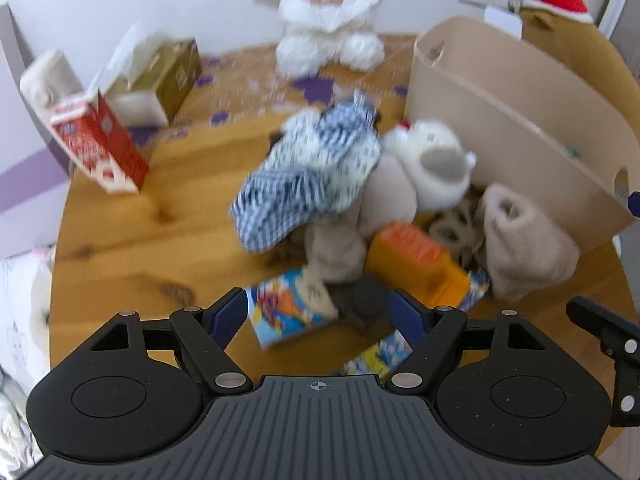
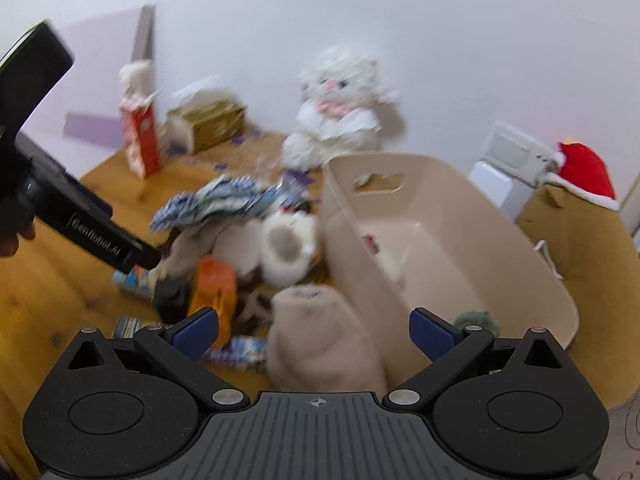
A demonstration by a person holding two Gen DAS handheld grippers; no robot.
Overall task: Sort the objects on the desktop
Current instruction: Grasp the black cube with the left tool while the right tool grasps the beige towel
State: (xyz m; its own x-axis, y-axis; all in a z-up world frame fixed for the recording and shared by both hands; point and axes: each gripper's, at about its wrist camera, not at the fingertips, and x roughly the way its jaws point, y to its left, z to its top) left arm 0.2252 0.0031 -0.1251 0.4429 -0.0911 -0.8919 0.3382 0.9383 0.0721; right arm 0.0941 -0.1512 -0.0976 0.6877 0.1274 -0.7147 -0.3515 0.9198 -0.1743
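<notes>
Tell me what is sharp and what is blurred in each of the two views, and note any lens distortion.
Left wrist view: the left gripper is sharp; the checked cloth, red carton and white plush cat are smeared by motion blur, and the table edge bows from the fisheye. Right wrist view: the right gripper is crisp, while the beige bin and the pile beside it are soft.

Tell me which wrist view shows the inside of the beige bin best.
The right wrist view: it looks over the rim into the beige bin, showing its floor and a few small items lying there. The left wrist view catches the beige bin mostly from outside, its near wall hiding the floor.
</notes>
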